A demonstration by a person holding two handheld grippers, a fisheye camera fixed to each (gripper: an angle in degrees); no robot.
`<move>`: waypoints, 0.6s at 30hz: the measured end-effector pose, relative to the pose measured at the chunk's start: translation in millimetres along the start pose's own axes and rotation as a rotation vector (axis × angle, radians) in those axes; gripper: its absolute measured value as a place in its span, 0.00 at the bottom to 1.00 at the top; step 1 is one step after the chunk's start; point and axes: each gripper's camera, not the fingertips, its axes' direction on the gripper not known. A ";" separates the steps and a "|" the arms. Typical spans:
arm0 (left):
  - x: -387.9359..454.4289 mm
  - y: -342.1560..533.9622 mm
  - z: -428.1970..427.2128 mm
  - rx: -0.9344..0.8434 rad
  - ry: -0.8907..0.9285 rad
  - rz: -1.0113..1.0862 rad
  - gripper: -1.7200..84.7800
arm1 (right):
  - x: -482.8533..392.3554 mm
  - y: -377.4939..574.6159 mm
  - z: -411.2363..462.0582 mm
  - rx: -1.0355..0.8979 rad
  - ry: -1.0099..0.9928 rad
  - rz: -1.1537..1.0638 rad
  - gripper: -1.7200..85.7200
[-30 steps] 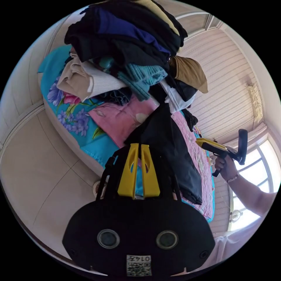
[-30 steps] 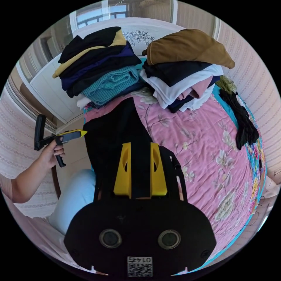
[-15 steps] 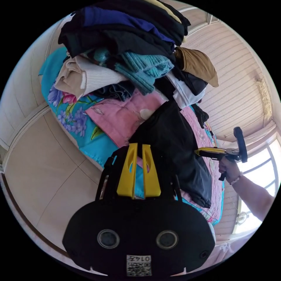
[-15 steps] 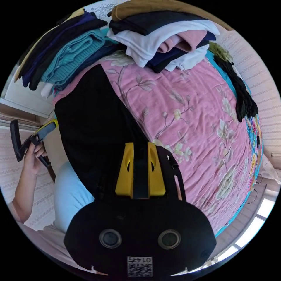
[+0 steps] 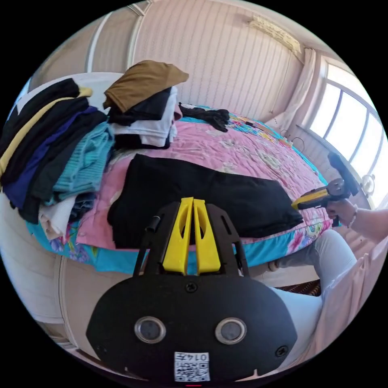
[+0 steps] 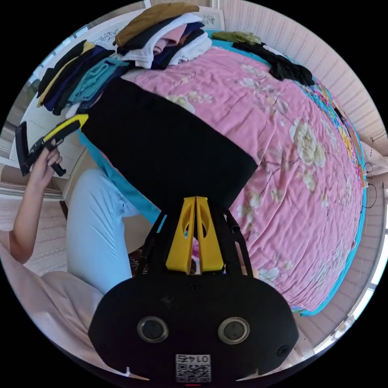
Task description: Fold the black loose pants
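The black pants (image 5: 202, 194) lie flat along the near edge of the pink bedspread (image 6: 299, 153), a long folded band. Both grippers have backed off it: the left gripper (image 5: 193, 202) and right gripper (image 6: 196, 201) hang pressed together, empty. Another fold likely remains.

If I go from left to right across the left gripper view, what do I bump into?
Tall stack of folded clothes → brown-topped stack → black pants → right gripper → window.
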 end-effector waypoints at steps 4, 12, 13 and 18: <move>45.9 -59.7 49.2 -0.056 0.112 0.072 0.01 | -2.2 13.4 18.0 -0.023 0.077 0.022 0.01; 94.1 -137.4 142.3 -0.324 0.080 0.088 0.01 | 18.7 21.9 10.6 0.007 0.075 0.023 0.01; 95.1 -139.8 139.8 -0.316 0.090 0.071 0.01 | 22.0 23.4 9.5 0.015 0.062 0.030 0.01; 130.2 -124.7 47.0 -0.053 0.124 0.180 0.01 | 51.0 37.2 -37.5 0.012 -0.048 0.036 0.01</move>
